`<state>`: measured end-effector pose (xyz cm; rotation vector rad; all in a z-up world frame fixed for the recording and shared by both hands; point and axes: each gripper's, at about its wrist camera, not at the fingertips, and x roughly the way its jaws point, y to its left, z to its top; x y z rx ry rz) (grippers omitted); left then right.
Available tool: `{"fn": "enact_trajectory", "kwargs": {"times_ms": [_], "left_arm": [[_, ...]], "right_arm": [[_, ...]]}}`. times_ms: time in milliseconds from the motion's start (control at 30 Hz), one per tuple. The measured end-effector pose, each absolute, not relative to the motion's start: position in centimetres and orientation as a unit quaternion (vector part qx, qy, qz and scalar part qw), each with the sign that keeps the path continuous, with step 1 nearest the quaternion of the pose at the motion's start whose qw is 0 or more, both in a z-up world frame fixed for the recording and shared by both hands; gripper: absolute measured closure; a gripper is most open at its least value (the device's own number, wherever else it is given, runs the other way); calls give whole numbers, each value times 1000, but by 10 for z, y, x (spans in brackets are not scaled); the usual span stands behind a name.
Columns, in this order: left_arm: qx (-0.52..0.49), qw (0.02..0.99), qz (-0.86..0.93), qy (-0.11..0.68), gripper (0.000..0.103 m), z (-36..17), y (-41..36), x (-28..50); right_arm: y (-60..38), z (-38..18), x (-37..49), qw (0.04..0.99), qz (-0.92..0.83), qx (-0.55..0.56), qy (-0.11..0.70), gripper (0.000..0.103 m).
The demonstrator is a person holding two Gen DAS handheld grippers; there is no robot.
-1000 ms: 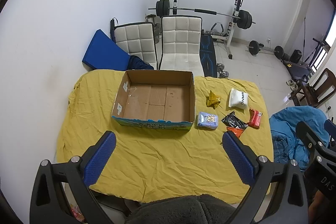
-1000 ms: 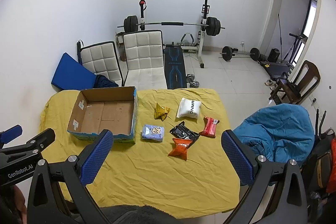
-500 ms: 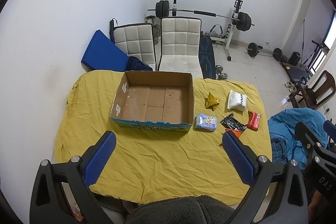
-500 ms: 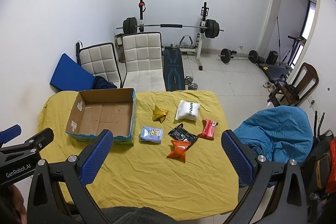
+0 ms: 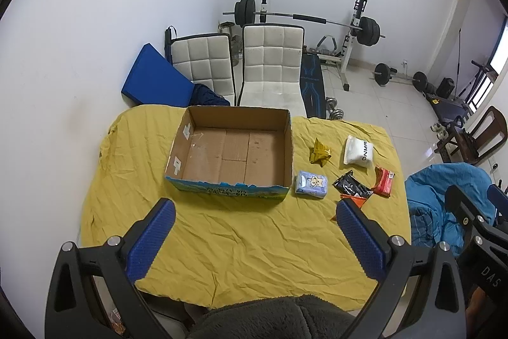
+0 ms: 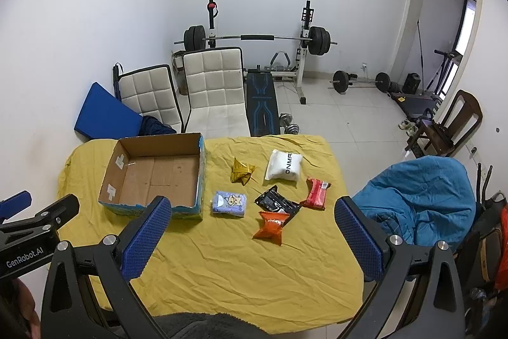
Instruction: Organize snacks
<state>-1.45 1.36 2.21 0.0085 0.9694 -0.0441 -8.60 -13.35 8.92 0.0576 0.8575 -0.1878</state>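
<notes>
An empty cardboard box (image 5: 231,154) (image 6: 155,177) sits on the yellow-covered table (image 5: 238,243) (image 6: 241,259). To its right lie several snack packs: a pale blue one (image 5: 311,185) (image 6: 229,203), a gold one (image 5: 320,152) (image 6: 241,173), a white pouch (image 5: 358,152) (image 6: 284,169), a black one (image 5: 350,185) (image 6: 277,202), a red one (image 5: 383,185) (image 6: 316,193) and an orange one (image 6: 271,227). My left gripper (image 5: 254,231) and right gripper (image 6: 254,231) hang high above the table's near edge, both open and empty.
Two white padded chairs (image 5: 270,65) stand behind the table, with a blue mat (image 5: 155,81) and a barbell rack (image 6: 254,40) beyond. A blue cloth heap (image 6: 419,202) lies right of the table. A dark fleece sleeve (image 5: 276,316) shows at the bottom.
Both grippers have risen and pulled back slightly, so the table looks a little smaller and farther. Nothing on the table has moved.
</notes>
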Motion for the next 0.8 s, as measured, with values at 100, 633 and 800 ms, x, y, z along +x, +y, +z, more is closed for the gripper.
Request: {"fn": "enact_trajectory", "kwargs": {"times_ms": [100,633,800], "left_arm": [[5,885,-21,466,0,22,12,-14],[7,871,-38,490,0,-10,-10,17],[21,846,-48,530,0,-54,-38,53]], "right_arm": [[-135,90,-85,906,-91,29,413,0],[-198,28,-52,869,-113,88,474,0],[-257,-34,-20,831,-139,112,527,0]]}}
